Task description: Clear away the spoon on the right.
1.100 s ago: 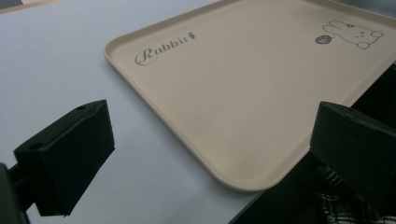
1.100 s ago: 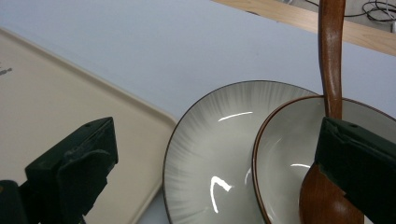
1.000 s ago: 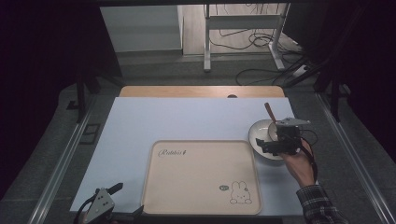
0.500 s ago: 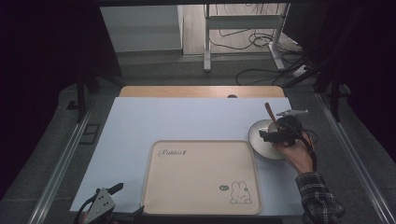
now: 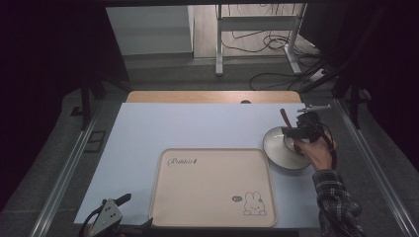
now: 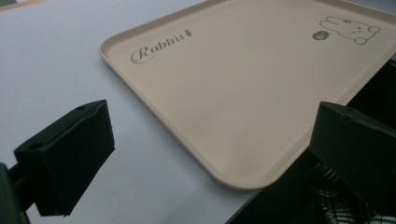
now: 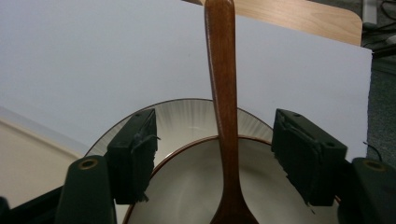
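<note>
Spoon between closing gripper jaws

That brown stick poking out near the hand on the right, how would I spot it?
Start at the beige rabbit tray on the pale table. Just right of it sits a white bowl. In the bowl rests a wooden spoon, its dark brown handle slanting up over the rim, between the right gripper's open jaws.

Pale blue table with wooden far edge, beige rabbit-print tray at near middle, white bowl just right of the tray
</note>
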